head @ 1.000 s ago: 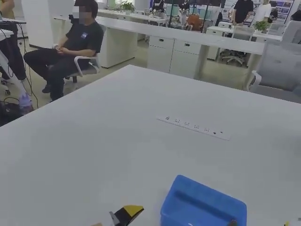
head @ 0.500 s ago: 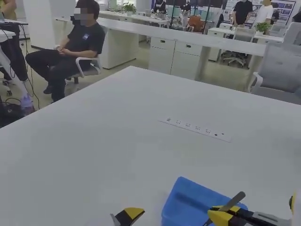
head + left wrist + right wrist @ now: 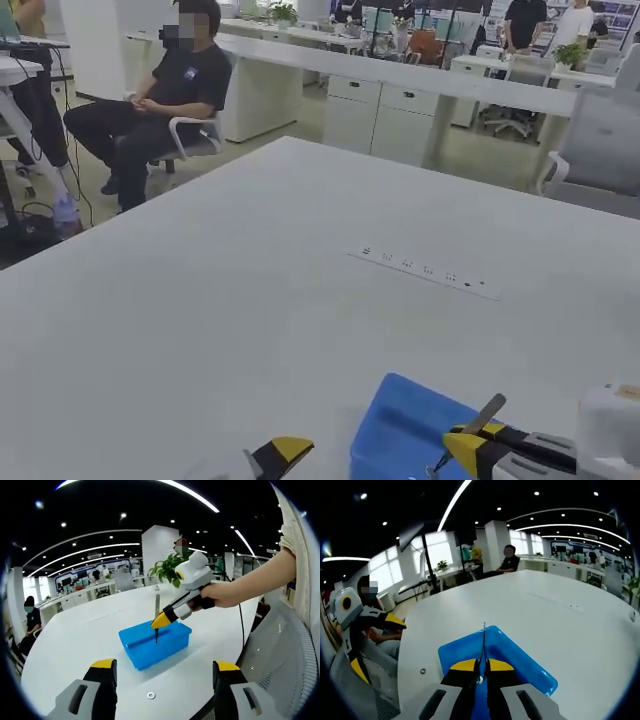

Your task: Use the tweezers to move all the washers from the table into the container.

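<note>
Washer [image 3: 150,696] lying flat on the white surface [image 3: 250,300], just in front of the blue container [image 3: 150,652] on its near side, seen from the left gripper view between that view's own two jaws. The left tool [image 3: 165,666] is released: its yellow-tipped jaws stand wide apart with nothing between them, short of the container and not touching it.

Past the washer, the container sits flat on the surface, an open rectangular tray with low walls. Whether any washers lie inside cannot be told (the floor of the tray is mostly hidden or too blurred).

Above the container hangs the right tool [image 3: 481,666], held by a hand [image 3: 222,594] that reaches in from the container's right side in the left gripper view. Its jaws are clenched on the tweezers [image 3: 483,640], yellow tips pressed against the thin metal shaft. The tweezers point downward into the container, their tips inside its walls and near its floor. Whether the tips pinch a washer is too small to tell.

Beyond the container, well apart from it, a narrow socket strip [image 3: 425,270] is set flush into the surface. Farther off, past the surface's far edge, a seated person [image 3: 165,95] in dark clothes rests on a white chair to the container's far left, with long white desks behind.
</note>
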